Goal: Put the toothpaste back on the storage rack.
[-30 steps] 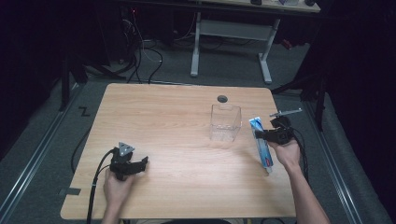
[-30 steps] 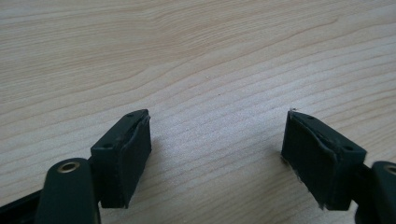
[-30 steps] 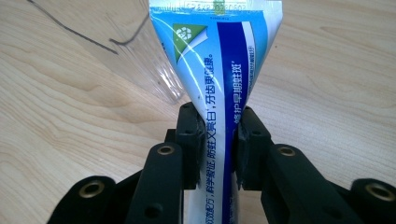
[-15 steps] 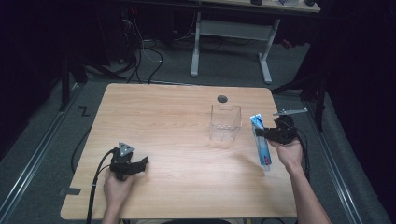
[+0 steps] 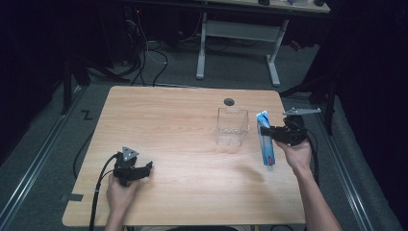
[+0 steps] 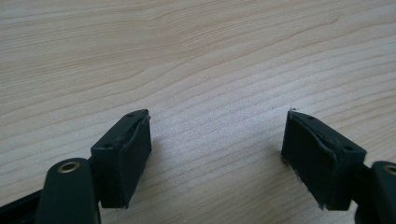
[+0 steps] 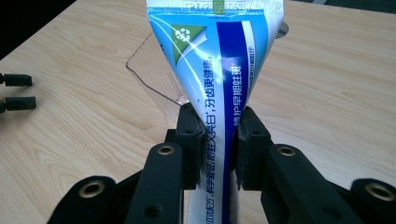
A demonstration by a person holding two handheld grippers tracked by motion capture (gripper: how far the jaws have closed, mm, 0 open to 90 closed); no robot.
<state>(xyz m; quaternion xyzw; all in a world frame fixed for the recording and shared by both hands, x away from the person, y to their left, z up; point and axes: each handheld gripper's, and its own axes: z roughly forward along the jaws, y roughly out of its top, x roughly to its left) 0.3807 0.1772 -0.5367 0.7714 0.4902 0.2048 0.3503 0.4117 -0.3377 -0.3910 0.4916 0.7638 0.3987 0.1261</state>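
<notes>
Clamped mid-body in the right gripper (image 7: 215, 140), the toothpaste tube (image 7: 219, 60) is best kept firmly pinched and lifted clear of the clear container (image 5: 232, 126) just beside it, while the left gripper (image 6: 215, 154) is rested wide and empty on the desk (image 5: 183, 125).

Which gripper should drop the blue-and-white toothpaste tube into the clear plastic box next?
Right. The right gripper is shut on the blue-and-white toothpaste tube, beside the clear plastic box. The left gripper is open over bare table, far from both.
</notes>
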